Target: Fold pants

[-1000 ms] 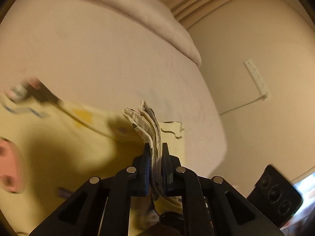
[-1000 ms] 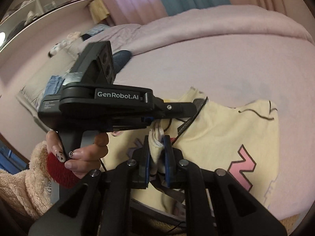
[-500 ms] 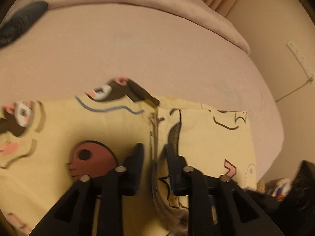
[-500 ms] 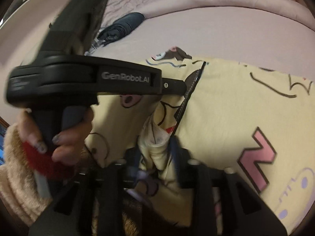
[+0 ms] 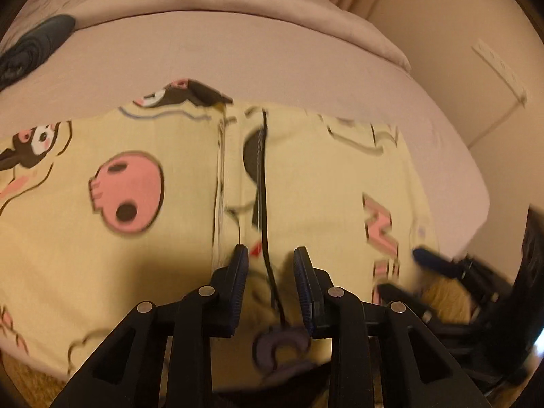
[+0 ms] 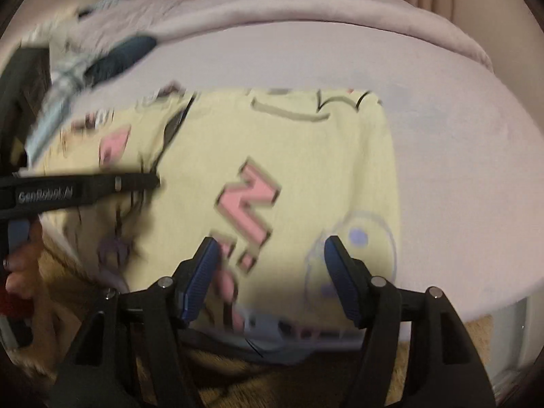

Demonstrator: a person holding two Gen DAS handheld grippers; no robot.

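Pants lie flat on the bed, near its front edge. Left gripper and right gripper both spread, holding nothing.

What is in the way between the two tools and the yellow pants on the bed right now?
Nothing visible. The yellow pants lie spread on the bed, directly under both open tools: the left tool and the right tool. A thin dark cord crosses the fabric ahead of the left tool, but it blocks nothing. The dark garment lies far off.
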